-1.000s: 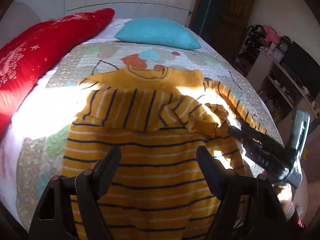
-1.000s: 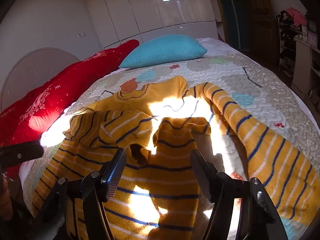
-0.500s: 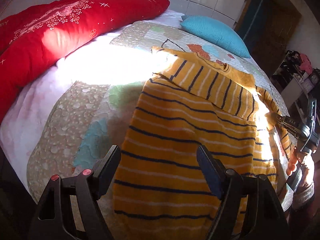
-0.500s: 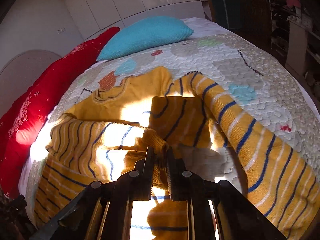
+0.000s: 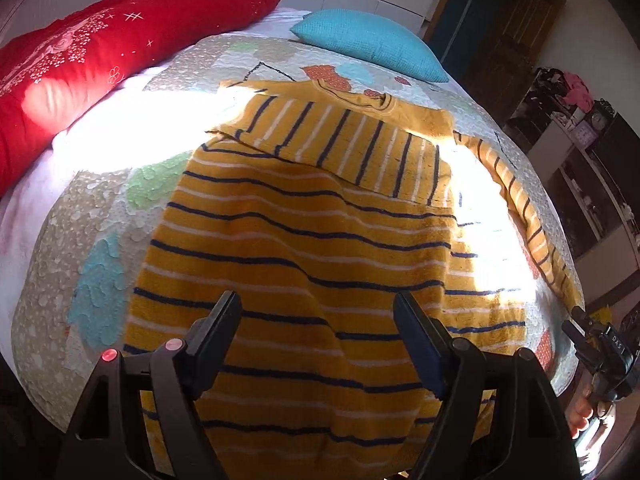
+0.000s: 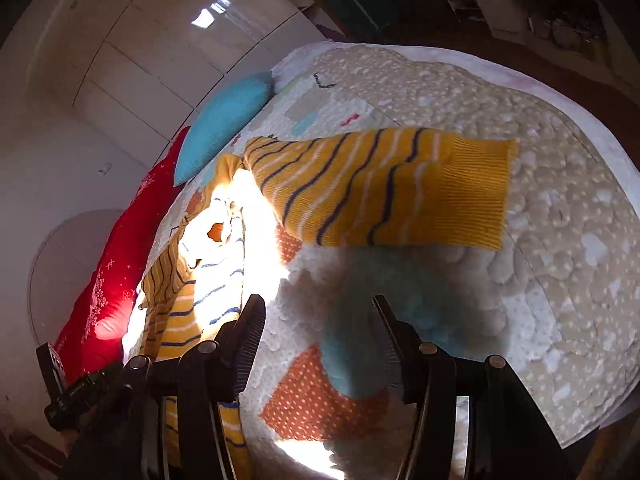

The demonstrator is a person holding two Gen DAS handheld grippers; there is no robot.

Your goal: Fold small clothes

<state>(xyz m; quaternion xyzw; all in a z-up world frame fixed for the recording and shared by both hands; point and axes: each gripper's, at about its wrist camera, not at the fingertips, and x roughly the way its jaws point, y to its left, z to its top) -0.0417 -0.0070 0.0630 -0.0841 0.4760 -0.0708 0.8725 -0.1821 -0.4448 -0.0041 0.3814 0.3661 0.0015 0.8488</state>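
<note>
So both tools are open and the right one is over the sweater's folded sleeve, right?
Not quite. The right tool is open, as is the left tool, but the right wrist view shows it over bare quilt; the outstretched sleeve lies beyond it.

The only lettering showing is white print on the black body of the right hand-held gripper (image 5: pixel 604 354), at the right edge of the left wrist view; it is reading roughly as "DAS", though the letters are small and the last part is cut off. Nothing else in either view is carrying legible text, numbers or brand marks.
</note>
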